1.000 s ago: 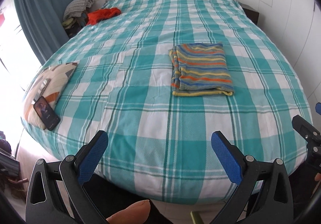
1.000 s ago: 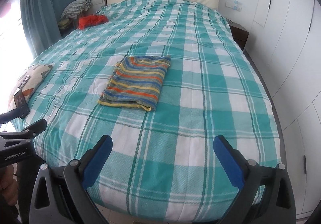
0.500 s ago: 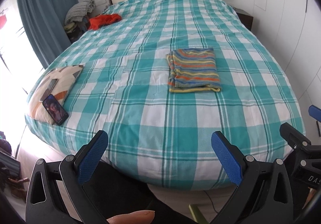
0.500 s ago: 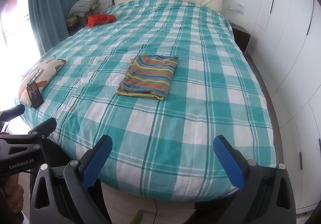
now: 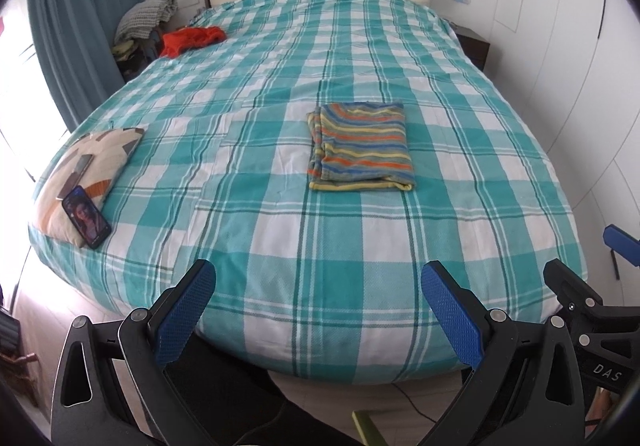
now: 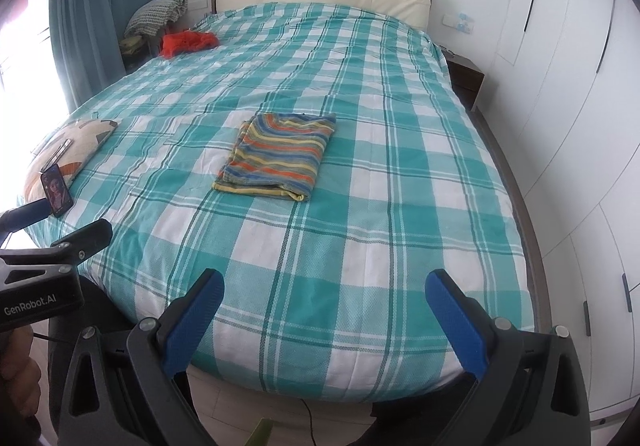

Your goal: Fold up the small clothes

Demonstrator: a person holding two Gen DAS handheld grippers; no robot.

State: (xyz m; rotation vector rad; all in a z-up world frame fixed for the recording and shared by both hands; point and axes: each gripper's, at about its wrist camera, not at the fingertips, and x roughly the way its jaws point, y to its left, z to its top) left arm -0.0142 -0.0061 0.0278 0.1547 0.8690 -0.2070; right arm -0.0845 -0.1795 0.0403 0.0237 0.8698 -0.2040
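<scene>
A striped garment (image 5: 360,148), folded into a flat rectangle, lies near the middle of the bed; it also shows in the right wrist view (image 6: 278,156). A red garment (image 5: 190,40) lies crumpled at the far left corner of the bed, also in the right wrist view (image 6: 186,42). My left gripper (image 5: 316,310) is open and empty, held off the foot of the bed, well short of the striped garment. My right gripper (image 6: 322,316) is open and empty, also off the foot of the bed.
The bed has a teal and white checked cover (image 5: 280,246). A pillow (image 5: 88,170) with a phone (image 5: 86,216) on it lies at the near left edge. A pile of clothes (image 5: 146,20) sits by the curtain. White wardrobes (image 6: 580,86) line the right side.
Both grippers have pulled back from the bed, so the striped garment looks smaller and farther. Both stay open and empty. Nothing on the bed has moved.
</scene>
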